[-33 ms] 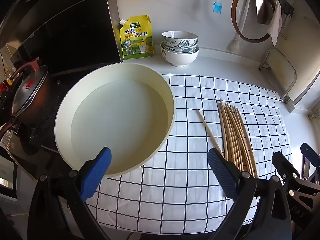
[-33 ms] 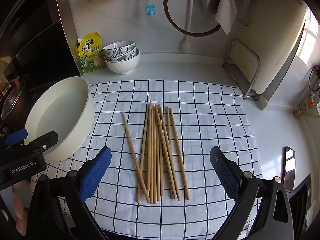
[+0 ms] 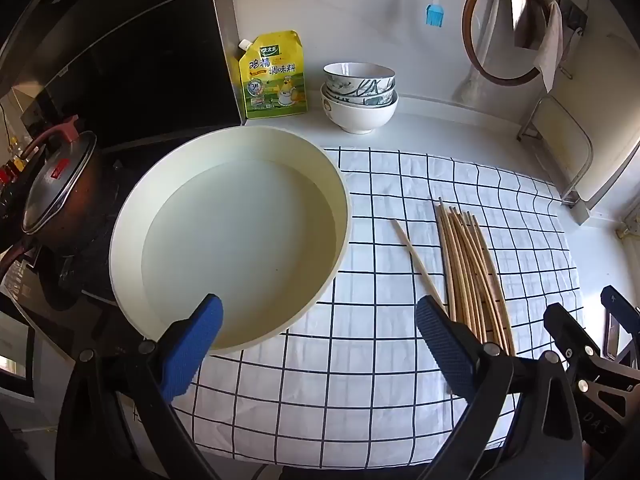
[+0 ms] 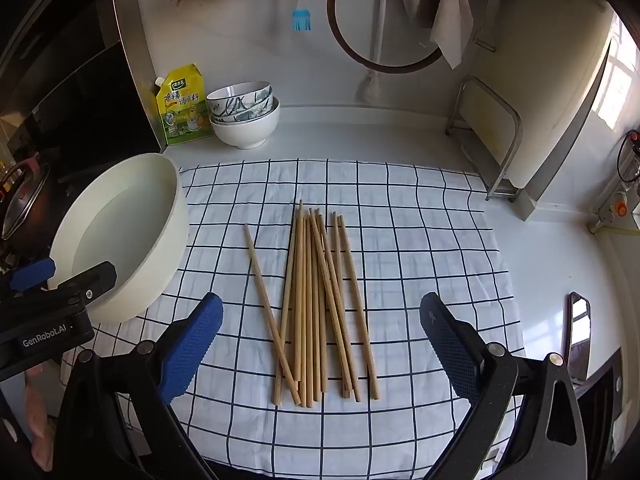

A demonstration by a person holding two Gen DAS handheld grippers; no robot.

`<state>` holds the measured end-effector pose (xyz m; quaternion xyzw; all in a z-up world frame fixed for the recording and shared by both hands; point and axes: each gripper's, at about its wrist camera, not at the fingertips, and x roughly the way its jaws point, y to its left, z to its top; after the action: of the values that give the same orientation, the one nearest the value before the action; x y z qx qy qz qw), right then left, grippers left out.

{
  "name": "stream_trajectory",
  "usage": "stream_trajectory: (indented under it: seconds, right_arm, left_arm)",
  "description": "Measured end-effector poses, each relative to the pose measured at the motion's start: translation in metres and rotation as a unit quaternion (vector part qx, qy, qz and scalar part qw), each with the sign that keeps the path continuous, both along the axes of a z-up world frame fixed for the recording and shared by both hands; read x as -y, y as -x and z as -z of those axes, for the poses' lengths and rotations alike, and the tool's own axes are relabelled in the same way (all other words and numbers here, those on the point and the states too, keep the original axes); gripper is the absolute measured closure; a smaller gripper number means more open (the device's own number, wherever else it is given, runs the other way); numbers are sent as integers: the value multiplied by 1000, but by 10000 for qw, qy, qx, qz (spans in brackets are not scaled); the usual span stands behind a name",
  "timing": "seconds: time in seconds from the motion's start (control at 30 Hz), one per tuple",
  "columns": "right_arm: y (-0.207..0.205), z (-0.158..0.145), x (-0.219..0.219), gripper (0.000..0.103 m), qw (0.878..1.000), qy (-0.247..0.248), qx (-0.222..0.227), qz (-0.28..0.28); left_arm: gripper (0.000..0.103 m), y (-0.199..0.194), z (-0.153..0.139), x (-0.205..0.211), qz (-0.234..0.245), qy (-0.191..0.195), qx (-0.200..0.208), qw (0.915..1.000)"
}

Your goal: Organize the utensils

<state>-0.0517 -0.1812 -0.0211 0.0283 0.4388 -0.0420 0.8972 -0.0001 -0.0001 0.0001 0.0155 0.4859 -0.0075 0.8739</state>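
Loosely bundled wooden chopsticks (image 4: 320,304), 1 stray, checked cloth (image 4: 420,240)

Home kitchen: lidded pot (image 3: 56,192) on stove far left, stacked bowls (image 4: 244,114) and seasoning pouch (image 4: 182,106) ahead by wall, basting brush (image 4: 301,18) hanging above.

Through the left wrist camera we see our left gripper (image 3: 318,338) held with its blue pads (image 3: 190,354) spread wide and nothing between them. Ahead sits a cream basin (image 3: 230,236) holding water, its edge on a checked cloth (image 3: 360,392). To its right lie the chopsticks (image 3: 472,276) — one stick (image 3: 416,262) angled apart from the bundle. Behind stand stacked bowls (image 3: 360,98) and a yellow seasoning pouch (image 3: 274,76) — the right gripper (image 3: 592,336) shows at the lower right edge.
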Motion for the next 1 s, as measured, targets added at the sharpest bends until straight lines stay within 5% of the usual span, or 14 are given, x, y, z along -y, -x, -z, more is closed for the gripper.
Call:
stream_trajectory:
  seconds: [1.0]
  right_arm:
    - [4, -8, 0, 9, 10000, 9, 39, -20]
  left_arm:
    - [7, 5, -8, 2, -22, -44, 50, 10000]
